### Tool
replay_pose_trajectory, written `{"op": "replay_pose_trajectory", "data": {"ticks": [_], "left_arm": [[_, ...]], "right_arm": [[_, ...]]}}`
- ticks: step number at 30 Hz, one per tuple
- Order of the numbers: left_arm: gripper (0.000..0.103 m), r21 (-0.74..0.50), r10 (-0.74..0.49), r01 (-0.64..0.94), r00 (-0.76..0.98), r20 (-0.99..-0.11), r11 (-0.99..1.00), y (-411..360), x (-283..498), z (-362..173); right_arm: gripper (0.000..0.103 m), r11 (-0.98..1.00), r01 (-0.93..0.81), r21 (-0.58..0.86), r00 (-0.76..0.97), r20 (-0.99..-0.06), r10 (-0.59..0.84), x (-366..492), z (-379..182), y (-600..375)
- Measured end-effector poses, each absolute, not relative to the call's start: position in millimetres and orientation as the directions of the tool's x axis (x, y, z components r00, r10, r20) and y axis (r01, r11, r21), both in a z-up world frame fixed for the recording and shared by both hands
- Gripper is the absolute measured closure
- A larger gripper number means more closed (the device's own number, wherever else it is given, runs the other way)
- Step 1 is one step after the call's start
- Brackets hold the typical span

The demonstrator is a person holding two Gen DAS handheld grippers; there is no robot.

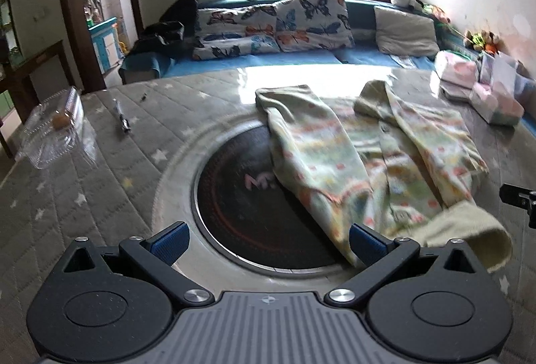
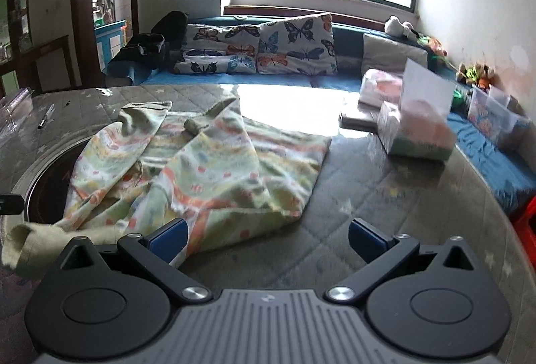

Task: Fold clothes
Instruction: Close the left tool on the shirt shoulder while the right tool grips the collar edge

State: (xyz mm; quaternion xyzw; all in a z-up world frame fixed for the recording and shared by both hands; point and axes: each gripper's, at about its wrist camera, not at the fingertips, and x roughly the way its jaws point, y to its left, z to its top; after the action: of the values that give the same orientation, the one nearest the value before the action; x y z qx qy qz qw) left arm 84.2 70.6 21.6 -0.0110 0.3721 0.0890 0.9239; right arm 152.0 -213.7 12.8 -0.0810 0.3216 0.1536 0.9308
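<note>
A pale green child's garment with orange and yellow print [image 1: 378, 159] lies crumpled on the table, one sleeve draped over the round black cooktop [image 1: 248, 213]. It also shows in the right wrist view [image 2: 201, 169]. My left gripper [image 1: 268, 241] is open and empty above the cooktop, its right finger beside the near sleeve. My right gripper [image 2: 266, 240] is open and empty at the garment's near hem, its left finger just over the cloth. The right gripper's tip shows at the edge of the left wrist view [image 1: 519, 199].
The table has a grey quilted star-print cover [image 1: 83, 189]. A clear plastic box [image 1: 53, 129] and a pen [image 1: 122, 119] lie at the left. Tissue packs and boxes [image 2: 418, 129] stand at the right. A blue sofa with butterfly cushions [image 2: 261, 49] is behind.
</note>
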Motion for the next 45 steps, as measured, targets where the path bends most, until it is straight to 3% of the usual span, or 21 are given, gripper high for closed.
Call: {"op": "replay_pose_trajectory", "data": {"ticks": [7, 13, 31, 34, 41, 45], "left_arm": [[0.0, 0.046, 0.156, -0.17, 0.718, -0.679, 0.984, 73, 103, 24], [0.001, 0.052, 0.112, -0.104, 0.732, -0.672, 0.993, 61, 127, 24], [0.053, 0.003, -0.05, 0.079, 0.669, -0.741, 0.997, 34, 183, -13], [0.064, -0.004, -0.063, 0.091, 0.66, -0.749, 0.996, 33, 184, -17], [0.082, -0.012, -0.075, 0.099, 0.658, -0.749, 0.995, 35, 185, -20], [0.091, -0.013, -0.067, 0.086, 0.663, -0.746, 0.996, 36, 183, -18]], "right_arm": [[0.001, 0.912, -0.402, -0.079, 0.74, -0.615, 0.273, 186, 20, -187], [0.009, 0.902, -0.43, -0.049, 0.709, -0.637, 0.304, 226, 19, -169], [0.034, 0.9, -0.426, 0.095, 0.605, -0.709, 0.362, 360, -14, -114], [0.044, 0.903, -0.416, 0.106, 0.588, -0.727, 0.356, 373, -22, -110], [0.09, 0.905, -0.393, 0.165, 0.573, -0.725, 0.381, 374, -29, -121], [0.097, 0.915, -0.364, 0.177, 0.617, -0.69, 0.379, 356, -12, -147]]}}
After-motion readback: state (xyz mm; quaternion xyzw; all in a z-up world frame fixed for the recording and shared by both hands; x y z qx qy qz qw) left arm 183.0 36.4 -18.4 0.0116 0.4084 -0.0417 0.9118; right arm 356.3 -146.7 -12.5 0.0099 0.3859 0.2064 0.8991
